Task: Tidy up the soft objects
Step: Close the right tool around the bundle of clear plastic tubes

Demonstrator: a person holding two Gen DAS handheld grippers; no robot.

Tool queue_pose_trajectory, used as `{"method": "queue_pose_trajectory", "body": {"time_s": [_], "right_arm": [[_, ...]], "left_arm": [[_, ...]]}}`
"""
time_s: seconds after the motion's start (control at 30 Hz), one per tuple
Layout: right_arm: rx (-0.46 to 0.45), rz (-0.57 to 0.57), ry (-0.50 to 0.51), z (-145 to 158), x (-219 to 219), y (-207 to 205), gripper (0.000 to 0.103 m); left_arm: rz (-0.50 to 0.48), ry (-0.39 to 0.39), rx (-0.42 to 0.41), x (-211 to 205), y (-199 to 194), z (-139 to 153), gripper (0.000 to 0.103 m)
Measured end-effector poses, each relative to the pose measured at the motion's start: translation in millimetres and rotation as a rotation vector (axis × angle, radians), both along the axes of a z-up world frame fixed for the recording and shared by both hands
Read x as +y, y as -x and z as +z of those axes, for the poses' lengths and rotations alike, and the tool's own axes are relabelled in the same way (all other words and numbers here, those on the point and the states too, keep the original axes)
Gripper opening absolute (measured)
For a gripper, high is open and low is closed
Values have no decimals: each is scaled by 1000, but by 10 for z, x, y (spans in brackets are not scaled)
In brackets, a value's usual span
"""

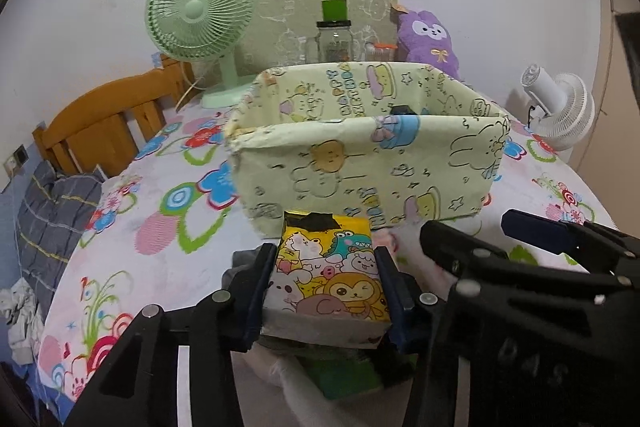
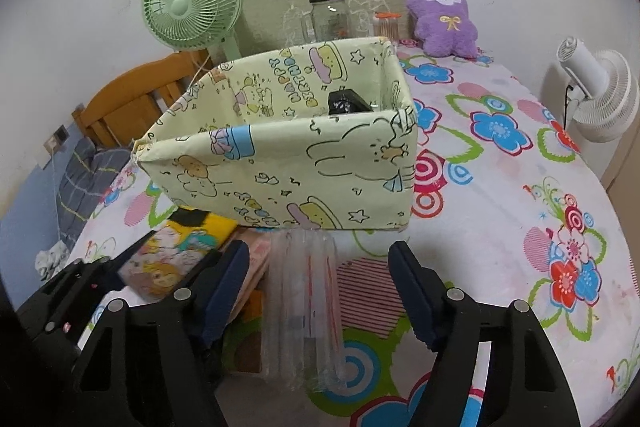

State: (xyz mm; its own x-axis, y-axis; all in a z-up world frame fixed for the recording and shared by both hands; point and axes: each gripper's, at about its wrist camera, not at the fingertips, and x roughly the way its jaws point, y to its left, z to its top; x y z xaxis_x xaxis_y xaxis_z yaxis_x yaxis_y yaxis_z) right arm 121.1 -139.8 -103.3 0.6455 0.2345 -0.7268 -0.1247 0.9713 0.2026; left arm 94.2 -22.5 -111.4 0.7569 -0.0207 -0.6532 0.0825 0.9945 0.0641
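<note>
My left gripper [image 1: 326, 255] is shut on a yellow cartoon-printed tissue pack [image 1: 328, 273], held just in front of the pale green cartoon storage box [image 1: 360, 163]. The pack also shows at the left of the right wrist view [image 2: 176, 251]. My right gripper [image 2: 320, 259] is open, its fingers either side of a clear air-cushion wrap [image 2: 304, 303] lying on the flowered tablecloth [image 2: 500, 187] in front of the box [image 2: 280, 171]. A dark object [image 2: 346, 103] lies inside the box. A purple plush toy [image 2: 444, 15] sits at the back.
A green fan [image 1: 202, 15], a glass jar [image 1: 334, 41] and a patterned board stand behind the box. A white fan [image 2: 596, 91] stands at the right edge. A wooden chair [image 1: 104, 123] is at the left. A green item [image 1: 348, 375] lies under the left gripper.
</note>
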Motion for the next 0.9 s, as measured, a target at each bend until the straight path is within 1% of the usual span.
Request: {"method": "queue_pose_trajectory", "body": {"time_s": [0.07,0.2,0.3,0.33,0.4,0.5,0.63,0.7,0.8,0.83,0.9], "right_arm": [[10,1,-8,-25,9,-6,74],[39,7,-16,-88,48,-29,67],[47,-2,-14,-111,60,-51,64],[45,-4,-9,-116,68,-54,63],[54,2,-16,-135,80,-70,57],[75,10,-37,-176,81,-94,50],[110,-2,-80,-247,68,-121,48],[113,-7,-84,-267,78,-122,44],[116,-6,-88,-272,94,-114,39],[115,-5,-89,-268,99,-111,38],[110,-5,-86,-254,111,-97,33]], "left_arm": [[4,5,5,31,21,-9,50],[2,11,14,26,32,-48,50],[20,15,17,18,21,-63,50],[22,12,17,10,26,-68,50],[26,3,15,-15,27,-85,49],[34,-17,14,-35,25,-111,49],[50,-53,5,-64,24,-140,49],[55,-72,-1,-88,27,-155,49],[58,-79,-3,-99,34,-160,49],[57,-76,-2,-100,33,-161,49],[53,-65,-1,-95,32,-157,49]]}}
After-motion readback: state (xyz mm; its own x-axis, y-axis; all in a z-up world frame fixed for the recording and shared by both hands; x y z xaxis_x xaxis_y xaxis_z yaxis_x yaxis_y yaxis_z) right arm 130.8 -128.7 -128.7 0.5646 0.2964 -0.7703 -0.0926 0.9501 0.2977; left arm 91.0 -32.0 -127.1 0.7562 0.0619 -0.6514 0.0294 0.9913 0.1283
